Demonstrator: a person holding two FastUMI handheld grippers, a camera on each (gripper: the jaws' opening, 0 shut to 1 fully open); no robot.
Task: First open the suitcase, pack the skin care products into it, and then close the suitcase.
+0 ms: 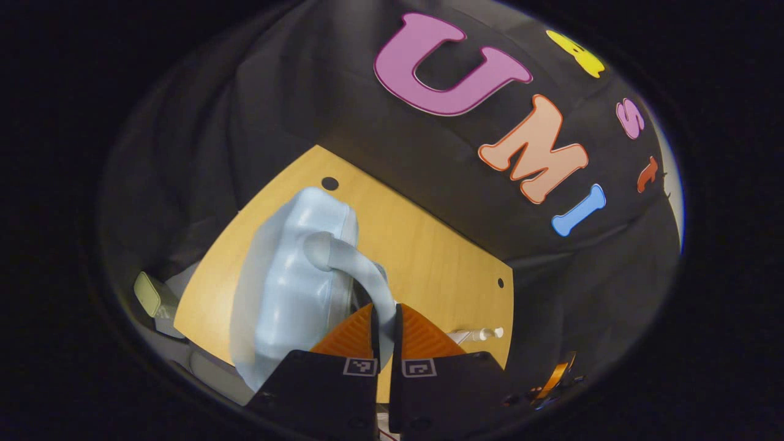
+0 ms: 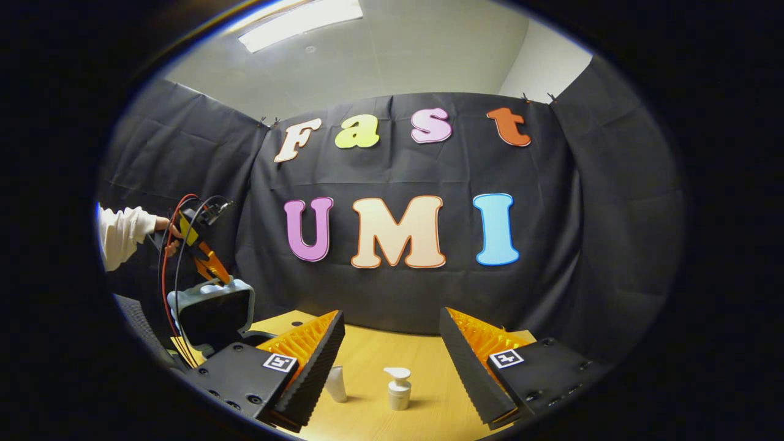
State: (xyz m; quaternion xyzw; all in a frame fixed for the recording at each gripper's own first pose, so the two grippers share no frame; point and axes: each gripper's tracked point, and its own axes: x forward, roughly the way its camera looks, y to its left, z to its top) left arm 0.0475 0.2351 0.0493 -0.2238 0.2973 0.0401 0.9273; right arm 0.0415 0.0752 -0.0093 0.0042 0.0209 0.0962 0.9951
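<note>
The light blue suitcase (image 1: 288,288) stands on the wooden table (image 1: 429,245). My left gripper (image 1: 384,313) is shut on the suitcase's curved handle (image 1: 352,260). In the right gripper view the left gripper (image 2: 207,260), held by a hand with a white sleeve (image 2: 122,233), holds the suitcase lid (image 2: 214,315) raised, its dark inside facing me. My right gripper (image 2: 392,361) hangs open above the table, nothing between its fingers. Just beyond it stand a white pump bottle (image 2: 399,387) and a white tube (image 2: 335,383). The pump bottle (image 1: 484,334) also lies at the table's right end.
Red and black cables (image 2: 166,263) trail from the left gripper down past the suitcase. A pale green object (image 1: 147,294) sits off the table's left end. The right gripper (image 1: 554,380) shows low beyond the table's right edge. Bare table (image 2: 429,361) stretches between my right fingers.
</note>
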